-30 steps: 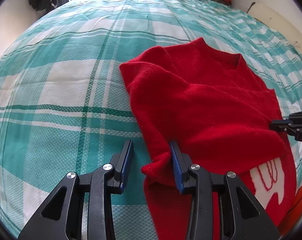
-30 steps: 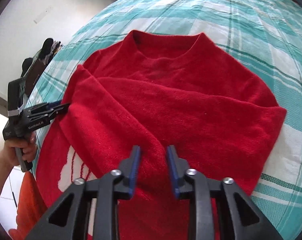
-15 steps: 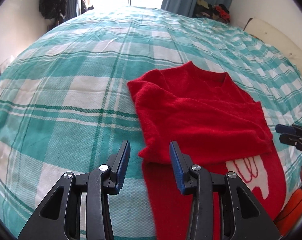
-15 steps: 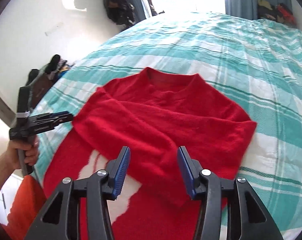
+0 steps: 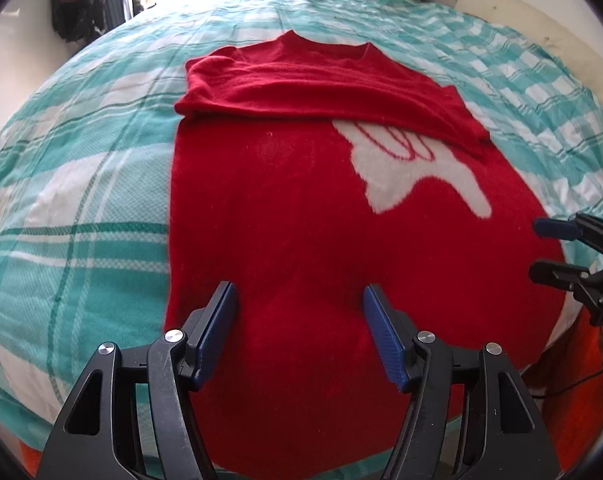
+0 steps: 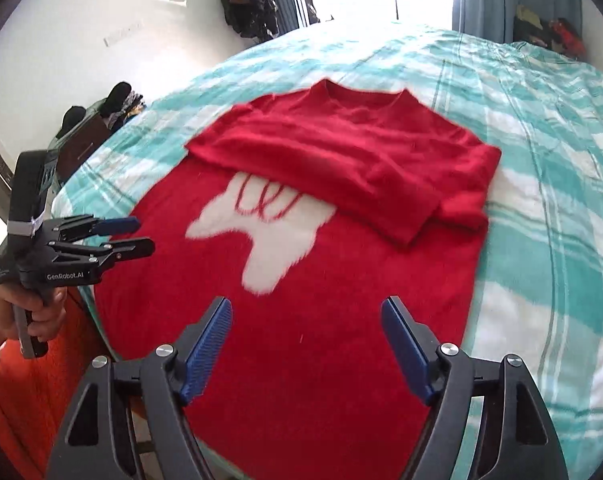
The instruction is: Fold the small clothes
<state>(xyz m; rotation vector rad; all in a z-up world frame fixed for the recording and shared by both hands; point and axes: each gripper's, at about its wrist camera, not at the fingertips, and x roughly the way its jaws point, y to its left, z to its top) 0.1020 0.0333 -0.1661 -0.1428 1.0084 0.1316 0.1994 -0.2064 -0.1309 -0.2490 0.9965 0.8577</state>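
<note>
Sweater [image 5: 301, 220] on bed [image 5: 81, 168]

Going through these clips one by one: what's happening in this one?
A person with a handheld gripper in each hand is folding a red sweater laid out on a bed with a teal checked cover. Both sleeves are folded across the chest, above a white hand design. The left gripper and right gripper hang over the sweater's lower part, jaws opening with nothing pinched between them. The bottom half is not yet folded up.
</note>
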